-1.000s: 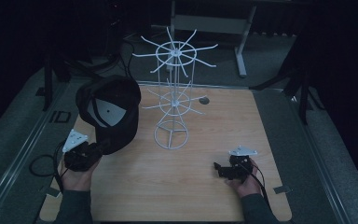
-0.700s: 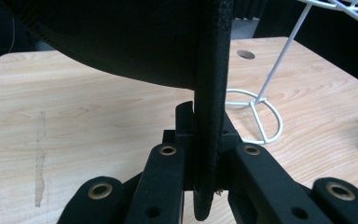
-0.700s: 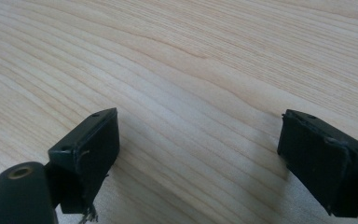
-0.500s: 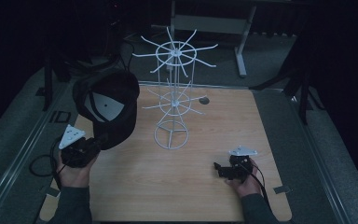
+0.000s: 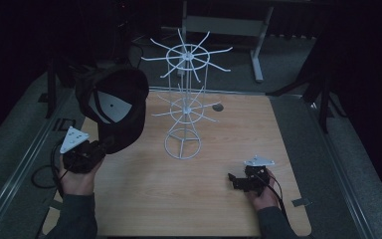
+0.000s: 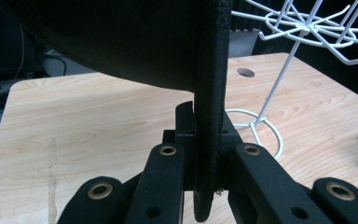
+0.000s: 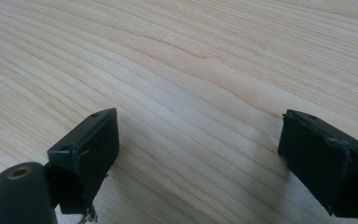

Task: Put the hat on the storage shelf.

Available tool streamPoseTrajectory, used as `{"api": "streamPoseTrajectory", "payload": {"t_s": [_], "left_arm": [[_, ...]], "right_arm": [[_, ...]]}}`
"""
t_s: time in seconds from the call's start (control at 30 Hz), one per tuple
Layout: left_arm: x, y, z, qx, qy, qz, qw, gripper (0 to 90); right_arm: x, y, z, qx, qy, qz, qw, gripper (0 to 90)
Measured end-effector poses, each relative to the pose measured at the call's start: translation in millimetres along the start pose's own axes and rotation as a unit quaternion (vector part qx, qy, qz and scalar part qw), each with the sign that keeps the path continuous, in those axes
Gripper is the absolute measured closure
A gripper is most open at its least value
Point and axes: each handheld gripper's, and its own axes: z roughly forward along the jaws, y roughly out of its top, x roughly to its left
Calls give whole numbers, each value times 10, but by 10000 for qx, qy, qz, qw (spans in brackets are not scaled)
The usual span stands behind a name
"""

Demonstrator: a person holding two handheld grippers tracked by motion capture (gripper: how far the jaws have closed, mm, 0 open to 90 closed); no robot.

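Note:
A black cap (image 5: 117, 107) with a pale lining hangs in the air at the table's left, brim down. My left gripper (image 5: 107, 145) is shut on the brim (image 6: 209, 116), which stands on edge between the two jaws. A white wire rack (image 5: 185, 107) with hooked arms stands mid-table, to the right of the cap; its ring base (image 6: 256, 130) shows beyond the brim. My right gripper (image 5: 233, 180) rests low at the front right with its jaws wide apart over bare wood (image 7: 200, 93), nothing between them.
The wooden table (image 5: 179, 199) has a small round hole (image 5: 218, 107) behind the rack. Grey floor and dark stands surround the table. A metal frame (image 5: 224, 25) stands at the back.
My left gripper has risen with the cap, lifting it higher and a little toward the rack. The right gripper has stayed put.

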Motion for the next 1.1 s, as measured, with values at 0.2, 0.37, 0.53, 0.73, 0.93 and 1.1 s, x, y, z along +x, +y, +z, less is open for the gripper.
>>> {"api": "streamPoseTrajectory", "payload": {"t_s": [0.2, 0.37, 0.53, 0.73, 0.93, 1.1], "left_arm": [[-6, 57, -14, -53, 32, 41, 10000, 863], [-14, 104, -23, -103, 67, 83, 9999, 863], [-23, 141, -22, -153, 96, 99, 9998, 863], [-30, 166, -16, -200, 128, 106, 9997, 863], [-46, 203, -9, -254, 173, 187, 9994, 863], [-62, 232, 0, -294, 223, 239, 9990, 863]], "right_arm": [[0, 0, 0, -1, -1, 1, 10000, 123], [0, 0, 0, -2, 1, 2, 10000, 122], [0, 0, 0, -1, 2, 1, 10000, 123], [1, 0, 0, -2, 10, -9, 10000, 123], [1, 0, 0, -4, 12, -11, 10000, 123], [1, 0, 0, -2, 12, -11, 10000, 123]]}}
